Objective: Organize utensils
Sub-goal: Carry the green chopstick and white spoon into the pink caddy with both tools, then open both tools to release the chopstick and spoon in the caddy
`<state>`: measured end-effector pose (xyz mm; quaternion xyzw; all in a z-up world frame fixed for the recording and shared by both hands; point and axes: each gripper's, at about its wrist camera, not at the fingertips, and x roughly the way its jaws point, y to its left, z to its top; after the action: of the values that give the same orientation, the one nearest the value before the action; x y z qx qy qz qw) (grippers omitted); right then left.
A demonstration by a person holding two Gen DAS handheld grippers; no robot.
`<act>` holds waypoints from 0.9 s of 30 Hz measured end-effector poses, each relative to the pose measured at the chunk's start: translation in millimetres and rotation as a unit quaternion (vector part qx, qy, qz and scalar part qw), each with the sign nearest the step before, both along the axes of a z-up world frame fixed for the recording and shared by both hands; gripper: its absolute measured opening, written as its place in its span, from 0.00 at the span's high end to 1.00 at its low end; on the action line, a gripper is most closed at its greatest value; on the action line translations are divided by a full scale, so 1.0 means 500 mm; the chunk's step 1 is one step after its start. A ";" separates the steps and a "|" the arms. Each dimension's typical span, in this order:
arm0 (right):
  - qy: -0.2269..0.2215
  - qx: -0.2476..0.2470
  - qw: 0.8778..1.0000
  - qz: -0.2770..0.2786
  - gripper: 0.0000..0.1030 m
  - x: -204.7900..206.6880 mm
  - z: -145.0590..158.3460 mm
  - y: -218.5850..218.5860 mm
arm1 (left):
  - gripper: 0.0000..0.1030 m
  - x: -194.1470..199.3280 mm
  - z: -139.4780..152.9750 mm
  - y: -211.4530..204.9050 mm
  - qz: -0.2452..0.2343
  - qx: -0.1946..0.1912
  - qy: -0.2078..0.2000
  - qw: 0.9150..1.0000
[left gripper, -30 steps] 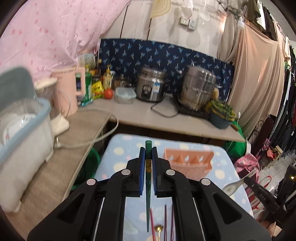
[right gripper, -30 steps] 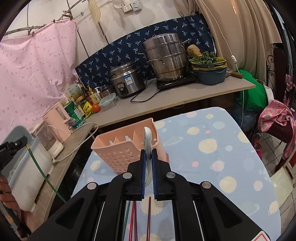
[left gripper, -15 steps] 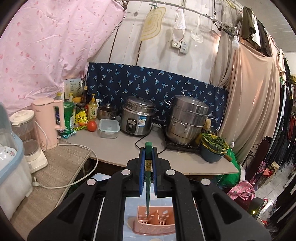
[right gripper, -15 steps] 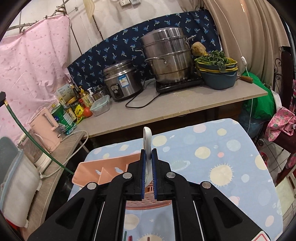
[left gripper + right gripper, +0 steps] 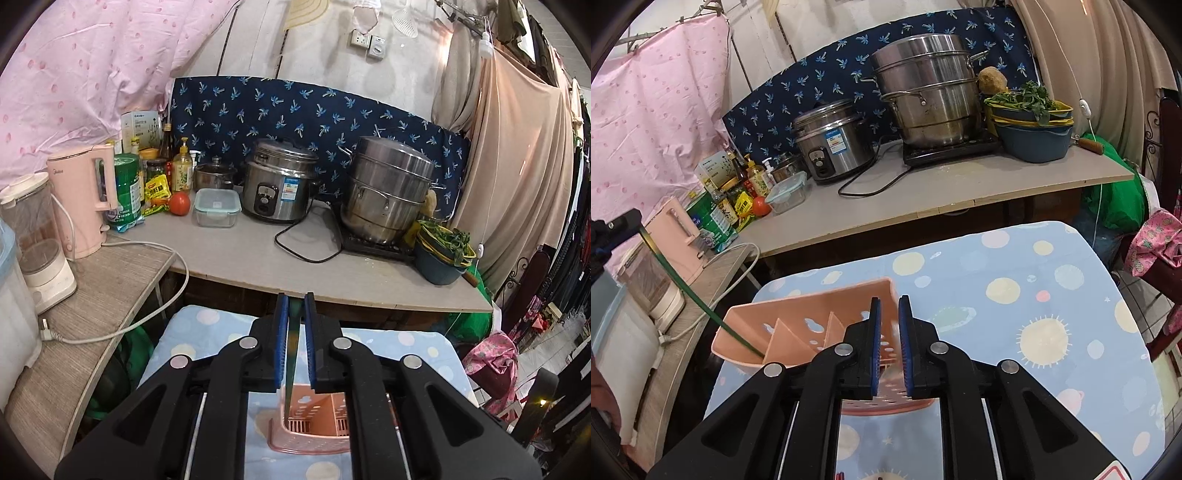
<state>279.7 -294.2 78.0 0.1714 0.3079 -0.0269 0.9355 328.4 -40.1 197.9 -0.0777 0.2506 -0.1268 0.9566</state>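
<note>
A pink slotted utensil basket (image 5: 310,435) stands on the blue spotted tablecloth (image 5: 207,343). My left gripper (image 5: 295,299) hangs over it with its jaws opening. A green chopstick (image 5: 291,362) runs loosely between the pads, which do not press on it. In the right wrist view the chopstick (image 5: 698,295) slants from the left gripper (image 5: 613,227) into the left compartment of the basket (image 5: 812,306). My right gripper (image 5: 887,306) is over the basket's right end, jaws opening. A white spoon (image 5: 891,363) shows only as a pale blur low between the pads.
Behind the table a grey counter (image 5: 258,258) carries a rice cooker (image 5: 280,184), a steel steamer pot (image 5: 388,188), a food box, bottles and a basin of greens (image 5: 441,254). A pink kettle (image 5: 83,199), a blender and a loose power cord sit on the left shelf.
Both pairs of jaws have parted. The spoon handle no longer stands above the right pads, and the chopstick sits lower. The left gripper came in over the basket; the right sank toward it.
</note>
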 end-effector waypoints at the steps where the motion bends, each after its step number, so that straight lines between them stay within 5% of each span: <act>1: -0.002 0.001 1.000 -0.001 0.89 -0.005 0.002 0.000 | 0.78 -0.003 -0.002 0.003 0.002 0.001 0.002 1.000; 9: -0.018 0.014 1.000 0.004 0.77 -0.089 0.028 0.006 | 0.53 -0.071 -0.007 0.023 0.008 0.019 -0.008 1.000; 22: 0.018 -0.004 1.000 0.010 0.75 -0.338 -0.042 0.067 | 0.48 -0.258 -0.141 0.088 -0.003 0.044 0.069 0.997; 27: 0.049 -0.010 0.999 0.020 0.75 -0.420 -0.097 0.102 | 0.48 -0.337 -0.219 0.098 0.000 0.083 0.094 0.992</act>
<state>69.8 -243.2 29.4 0.1546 0.3566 -0.0199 0.9211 160.1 9.0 88.5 -0.0092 0.3495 -0.0976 0.9318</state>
